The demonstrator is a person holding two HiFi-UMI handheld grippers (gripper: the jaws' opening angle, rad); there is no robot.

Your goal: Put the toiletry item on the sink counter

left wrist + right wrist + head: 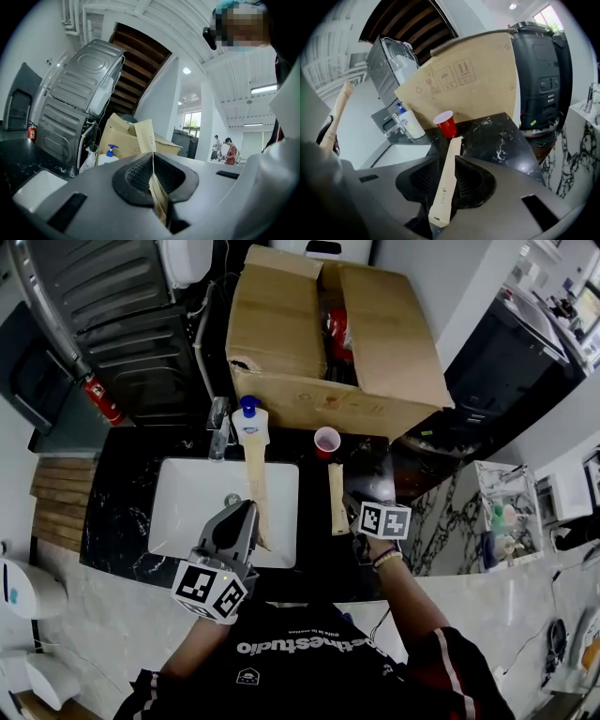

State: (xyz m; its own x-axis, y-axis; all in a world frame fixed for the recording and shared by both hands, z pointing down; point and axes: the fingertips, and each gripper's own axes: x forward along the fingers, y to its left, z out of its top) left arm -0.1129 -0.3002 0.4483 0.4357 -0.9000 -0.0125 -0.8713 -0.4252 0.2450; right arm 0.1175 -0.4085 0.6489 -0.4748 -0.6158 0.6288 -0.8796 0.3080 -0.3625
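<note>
My left gripper (249,512) is above the white sink basin (187,502), shut on a thin kraft-paper toiletry sleeve (255,474) that sticks out forward toward the faucet. In the left gripper view the sleeve (146,136) stands edge-on, pinched in that gripper (153,176). My right gripper (352,514) hovers over the black marble counter (375,460), shut on a long tan toiletry box (337,498). Seen from the right gripper view, this box (447,173) runs out from the gripper (449,180) toward a red cup (446,123).
A pump soap bottle (250,420) and a faucet (218,427) stand behind the basin. The red cup (326,441) sits on the counter before a large cardboard box (281,324). A fire extinguisher (99,397) is at the left, a marble ledge (441,521) at the right.
</note>
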